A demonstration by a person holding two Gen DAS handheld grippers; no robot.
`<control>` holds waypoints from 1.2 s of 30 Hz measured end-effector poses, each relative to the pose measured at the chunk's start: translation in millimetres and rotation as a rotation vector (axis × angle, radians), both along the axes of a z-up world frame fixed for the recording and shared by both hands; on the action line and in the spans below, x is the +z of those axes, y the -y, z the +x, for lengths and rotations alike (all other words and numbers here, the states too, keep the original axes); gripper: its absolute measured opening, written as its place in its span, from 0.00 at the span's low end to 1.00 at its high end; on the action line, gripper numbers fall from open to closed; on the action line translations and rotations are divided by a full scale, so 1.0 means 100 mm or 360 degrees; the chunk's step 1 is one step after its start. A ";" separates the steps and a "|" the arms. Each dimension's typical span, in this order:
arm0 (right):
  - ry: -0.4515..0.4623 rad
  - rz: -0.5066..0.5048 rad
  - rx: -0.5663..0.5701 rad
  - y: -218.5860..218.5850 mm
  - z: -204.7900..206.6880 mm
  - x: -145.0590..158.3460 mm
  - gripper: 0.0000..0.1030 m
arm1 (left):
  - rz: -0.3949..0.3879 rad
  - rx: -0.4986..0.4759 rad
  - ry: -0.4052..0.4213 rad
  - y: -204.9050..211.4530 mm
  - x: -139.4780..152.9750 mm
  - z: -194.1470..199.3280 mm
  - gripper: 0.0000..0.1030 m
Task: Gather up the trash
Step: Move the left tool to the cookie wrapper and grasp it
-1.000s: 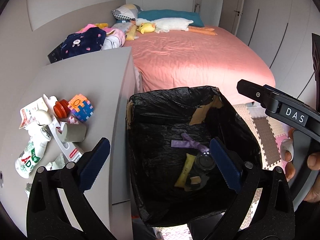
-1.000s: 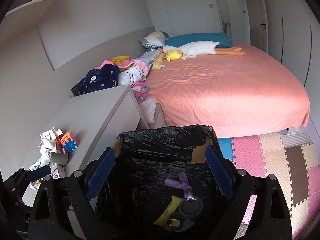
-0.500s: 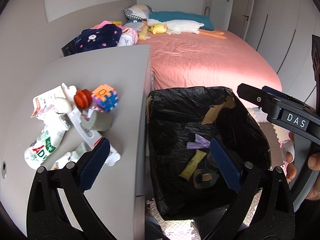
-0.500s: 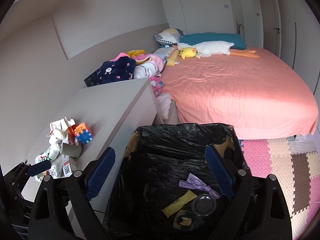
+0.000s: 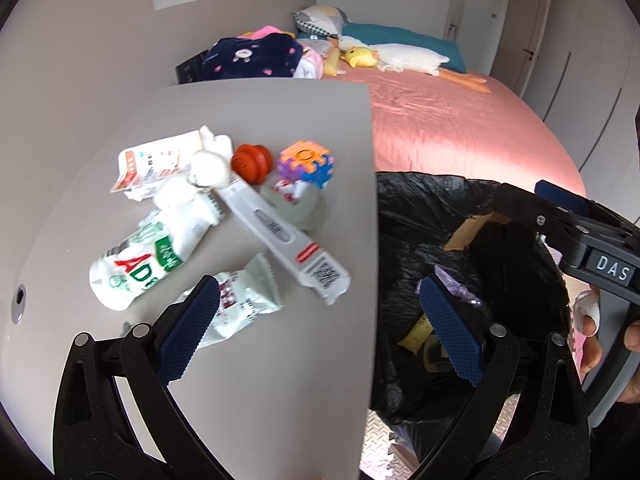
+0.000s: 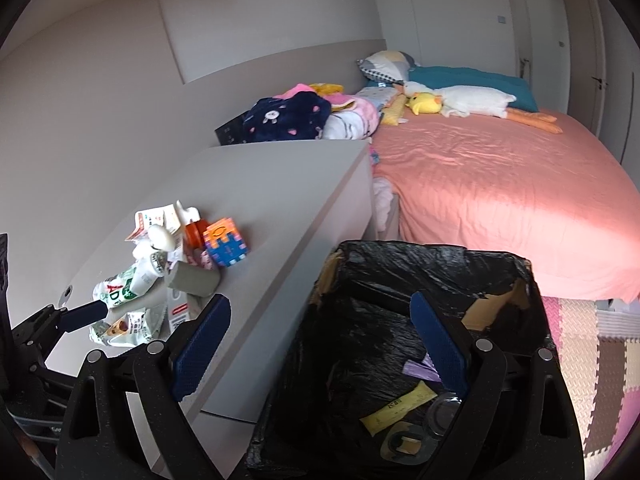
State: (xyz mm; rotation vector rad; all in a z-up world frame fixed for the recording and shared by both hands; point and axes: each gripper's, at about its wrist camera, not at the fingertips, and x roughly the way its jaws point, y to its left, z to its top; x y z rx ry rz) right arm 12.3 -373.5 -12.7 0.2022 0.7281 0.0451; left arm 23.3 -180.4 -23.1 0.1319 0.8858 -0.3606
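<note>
Over dresser edge [image 5: 280,360]: left gripper [image 5: 320,328] jaws spread, empty; right gripper [image 6: 320,348] above bin [image 6: 400,264], likewise.

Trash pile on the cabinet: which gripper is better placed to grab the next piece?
Left gripper: open, with the crumpled wrapper by its finger. Right gripper hangs open over the bin.

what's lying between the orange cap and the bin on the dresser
The colourful puzzle cube sits between the orange cap and the bin; left wrist view.
</note>
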 end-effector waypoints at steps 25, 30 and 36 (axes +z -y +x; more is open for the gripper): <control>-0.0060 -0.0014 0.0314 -0.88 0.44 -0.22 0.88 | 0.0057 0.0142 -0.0127 -0.63 -0.48 0.27 0.94; -0.0079 -0.0007 0.0323 -0.98 0.56 -0.28 0.88 | 0.0078 0.0136 -0.0143 -0.66 -0.55 0.33 0.86; -0.0068 0.0020 0.0310 -1.08 0.69 -0.35 0.87 | 0.0098 0.0148 -0.0177 -0.75 -0.62 0.40 0.72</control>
